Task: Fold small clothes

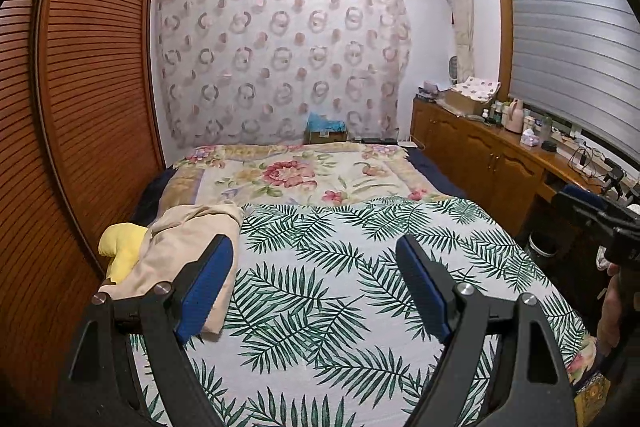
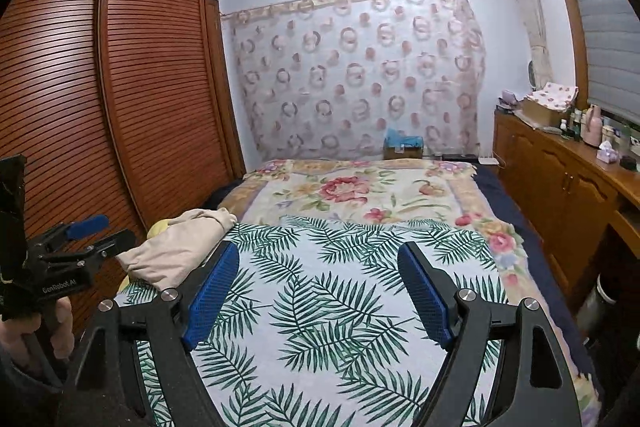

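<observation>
A beige garment (image 1: 188,251) lies bunched on the left side of the bed, on the edge of the leaf-print sheet (image 1: 340,307). Beside it on the left is a yellow cloth (image 1: 120,247). My left gripper (image 1: 314,241) is open above the sheet with nothing between its blue pads (image 1: 208,287); its left finger overlaps the garment in view. The right gripper (image 1: 576,205) shows at the right edge. In the right wrist view, my right gripper (image 2: 319,247) is open and empty over the sheet (image 2: 332,327). The beige garment (image 2: 180,247) lies to its left, and the left gripper (image 2: 108,231) sits beyond that.
A floral blanket (image 1: 304,175) covers the far half of the bed. A slatted wooden wardrobe (image 1: 88,87) stands close on the left. On the right is a wooden cabinet (image 1: 488,155) topped with bottles, with a bin (image 1: 542,247) on the floor beside it. A hand (image 2: 60,331) holds the left gripper.
</observation>
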A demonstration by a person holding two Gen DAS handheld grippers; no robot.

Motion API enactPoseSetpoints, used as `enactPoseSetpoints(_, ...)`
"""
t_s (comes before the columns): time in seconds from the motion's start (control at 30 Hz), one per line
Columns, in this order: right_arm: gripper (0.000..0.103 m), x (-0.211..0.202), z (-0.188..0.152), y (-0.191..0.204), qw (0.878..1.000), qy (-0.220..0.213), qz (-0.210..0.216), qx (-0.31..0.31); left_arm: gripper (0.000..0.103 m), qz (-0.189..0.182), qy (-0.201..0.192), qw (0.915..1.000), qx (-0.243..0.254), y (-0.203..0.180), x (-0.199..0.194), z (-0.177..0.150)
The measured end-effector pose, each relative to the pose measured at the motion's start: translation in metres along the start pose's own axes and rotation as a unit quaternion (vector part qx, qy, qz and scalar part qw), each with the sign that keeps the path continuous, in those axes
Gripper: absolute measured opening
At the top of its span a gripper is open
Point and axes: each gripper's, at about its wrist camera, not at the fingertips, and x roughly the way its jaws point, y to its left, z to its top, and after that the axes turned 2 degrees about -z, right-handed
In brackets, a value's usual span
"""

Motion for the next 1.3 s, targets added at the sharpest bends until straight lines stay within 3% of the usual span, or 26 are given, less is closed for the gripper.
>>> enactPoseSetpoints(1.3, 0.083, 0.001, -0.004, -0.018, 1.000, -0.013, 0.004, -0.012, 0.084, 0.003, -0.014, 0.9999, -0.002, -0.001, -0.014, 0.002)
